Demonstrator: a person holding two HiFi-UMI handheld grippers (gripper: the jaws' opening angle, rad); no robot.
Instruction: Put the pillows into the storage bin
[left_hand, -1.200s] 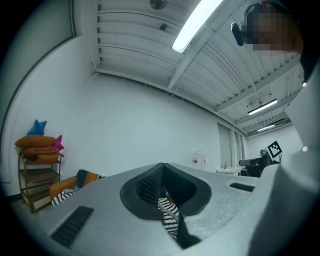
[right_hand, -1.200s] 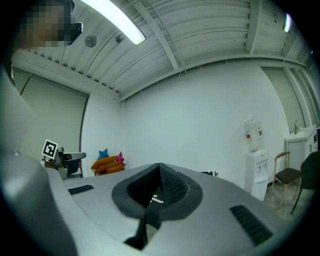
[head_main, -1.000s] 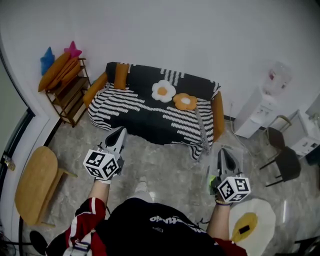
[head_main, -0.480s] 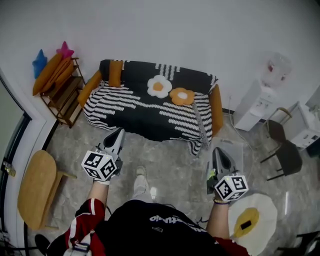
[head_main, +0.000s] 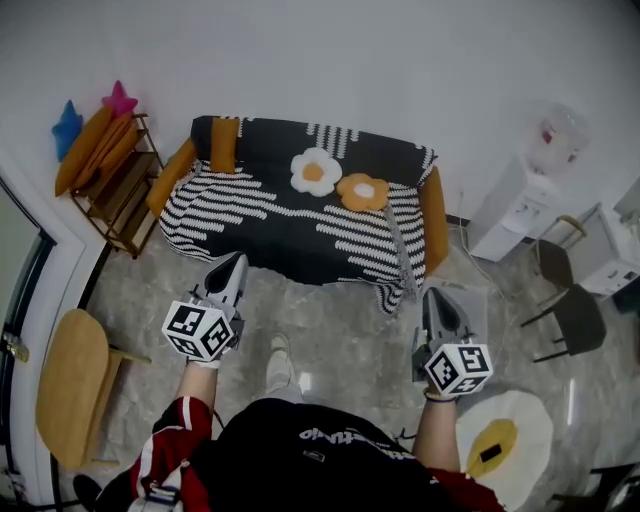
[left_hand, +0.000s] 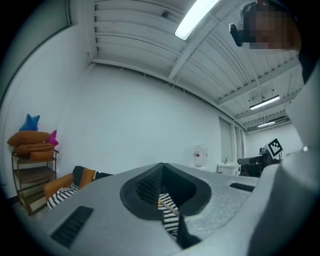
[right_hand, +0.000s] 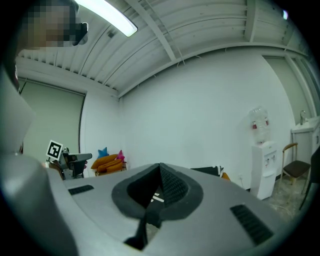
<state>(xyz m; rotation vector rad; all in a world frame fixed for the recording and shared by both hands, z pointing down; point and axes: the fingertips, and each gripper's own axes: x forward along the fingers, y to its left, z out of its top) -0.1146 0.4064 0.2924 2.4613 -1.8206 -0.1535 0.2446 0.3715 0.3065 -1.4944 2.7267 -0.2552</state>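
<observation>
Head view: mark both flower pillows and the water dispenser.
white flower pillow (head_main: 313, 172), head view, its orange centre.
orange flower pillow (head_main: 364, 190), head view, its pale centre.
water dispenser (head_main: 508, 215), head view, its white body.

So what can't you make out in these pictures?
- The storage bin: it shows in no view, so its place is unknown.
- The white flower pillow and orange flower pillow: plain in the head view. In the gripper views the left gripper and right gripper cover most of the sofa where they lie.
- The dark thing on the egg-shaped mat: head view, too small to identify.
</observation>
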